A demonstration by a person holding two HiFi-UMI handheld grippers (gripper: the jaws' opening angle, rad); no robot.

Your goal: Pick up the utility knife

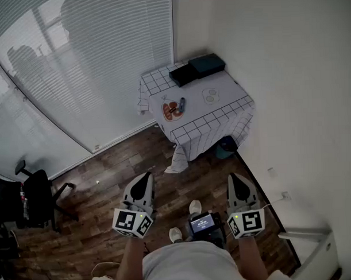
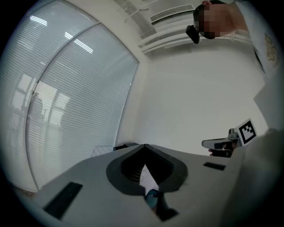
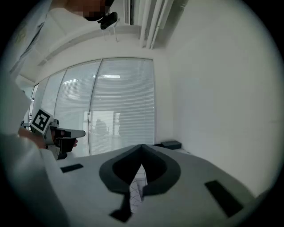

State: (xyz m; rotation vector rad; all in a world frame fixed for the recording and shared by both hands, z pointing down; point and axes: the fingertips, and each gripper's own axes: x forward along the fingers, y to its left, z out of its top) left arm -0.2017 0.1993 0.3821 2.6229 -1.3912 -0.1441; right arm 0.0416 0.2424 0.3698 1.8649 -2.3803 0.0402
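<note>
1. There are two grippers. The left gripper (image 1: 146, 176) is at 7 o'clock in the head view and the right gripper (image 1: 235, 178) is at 5 o'clock.
2. The jaws of both grippers are closed, tip to tip, with nothing held in them.
3. Each gripper has one cube with black and white square patterns on it.
4. One small table with a white checked cloth (image 1: 226, 83) stands in the corner, at 12 o'clock from the person and well apart from both grippers.
5. One small blue utility knife (image 1: 182, 104) lies on the table, just beside one round orange plate (image 1: 165, 111), at the plate's 3 o'clock.
6. One round white plate (image 1: 210, 96) sits at 3 o'clock from the knife.
7. Two dark flat boxes lie side by side at the table's far edge: a black box (image 1: 183, 75) and a dark teal box (image 1: 207, 64).
8. One black office chair (image 1: 37, 190) stands at 9 o'clock.
9. One small glowing screen (image 1: 201, 223) sits between the grippers. Its writing is too small to read.
</note>
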